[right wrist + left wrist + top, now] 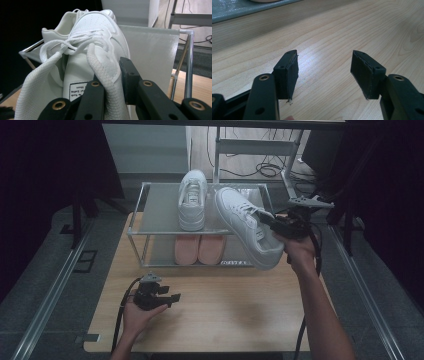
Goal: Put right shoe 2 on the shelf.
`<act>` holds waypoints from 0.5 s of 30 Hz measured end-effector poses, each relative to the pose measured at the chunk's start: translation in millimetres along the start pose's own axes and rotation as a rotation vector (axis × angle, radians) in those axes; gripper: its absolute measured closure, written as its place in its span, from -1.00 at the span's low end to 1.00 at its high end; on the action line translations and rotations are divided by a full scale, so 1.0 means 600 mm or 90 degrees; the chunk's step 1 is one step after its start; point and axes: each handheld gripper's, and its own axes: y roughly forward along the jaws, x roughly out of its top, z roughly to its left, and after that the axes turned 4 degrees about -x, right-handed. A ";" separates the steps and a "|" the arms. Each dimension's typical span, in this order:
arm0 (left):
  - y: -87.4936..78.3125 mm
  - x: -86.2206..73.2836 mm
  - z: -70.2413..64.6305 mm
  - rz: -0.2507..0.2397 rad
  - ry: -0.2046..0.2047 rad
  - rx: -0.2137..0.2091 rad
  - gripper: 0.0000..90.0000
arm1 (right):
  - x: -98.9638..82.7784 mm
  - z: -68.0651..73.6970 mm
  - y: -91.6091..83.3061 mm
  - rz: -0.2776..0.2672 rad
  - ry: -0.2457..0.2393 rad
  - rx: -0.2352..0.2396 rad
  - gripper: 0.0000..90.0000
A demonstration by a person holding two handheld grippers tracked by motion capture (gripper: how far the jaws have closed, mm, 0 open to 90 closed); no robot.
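Sneaker placement is half complete: left gripper (172, 298) rests at 7 o'clock, jaws released. One white sneaker (192, 200) sits on the rack (137, 212); right gripper (270, 223), at 2 o'clock, clenches the second sneaker (247, 227) aloft beside it.

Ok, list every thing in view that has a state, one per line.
right gripper: shut on the collar of the held sneaker.
held sneaker: lifted, tilted, toe over the rack's top shelf.
second sneaker: standing flat on the top shelf.
pink shoes: side by side on the lower shelf.
left gripper: open, empty, low over the table.
shoe rack: upright on the table.
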 end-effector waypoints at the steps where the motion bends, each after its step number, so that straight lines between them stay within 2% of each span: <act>1: 0.000 0.000 0.000 0.000 0.000 0.000 -0.13 | 0.002 0.001 0.004 0.001 0.001 -0.003 0.81; 15: -0.001 0.000 0.002 -0.002 -0.001 -0.002 -0.13 | 0.045 0.000 0.062 0.013 0.035 -0.058 0.81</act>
